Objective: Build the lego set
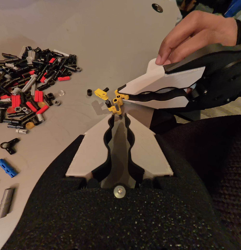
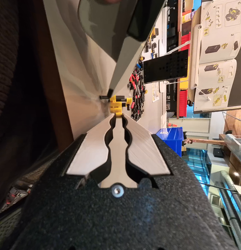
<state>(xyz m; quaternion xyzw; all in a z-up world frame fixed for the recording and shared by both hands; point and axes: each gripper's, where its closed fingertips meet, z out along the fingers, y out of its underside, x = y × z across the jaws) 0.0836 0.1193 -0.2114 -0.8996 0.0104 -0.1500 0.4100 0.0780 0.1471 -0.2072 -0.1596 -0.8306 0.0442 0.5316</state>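
A small assembly of yellow connectors [image 1: 117, 101] on dark axles hangs just above the grey table [image 1: 103, 40] near its edge. My right gripper [image 2: 118, 114] is shut on one yellow connector [image 2: 115, 105]. It comes in from the right in the left wrist view [image 1: 122, 96], with a hand [image 1: 198, 33] on it. My left gripper [image 1: 119, 114] has its jaws a little apart on either side of the lower end of a dark axle [image 1: 120, 116]. One of its fingertips [image 2: 110, 94] touches that axle. A yellow arm [image 1: 101, 94] with a black pin sticks out to the left.
A pile of black, red and grey pins [image 1: 29, 86] lies to the left, with a black bush [image 1: 89, 92], black connector [image 1: 9, 146], blue pin [image 1: 7, 167] and grey tube [image 1: 5, 201] loose nearby. An instruction booklet [image 2: 218, 54] and black perforated block [image 2: 165, 67] stand behind. My left and right fingertips are right by each other.
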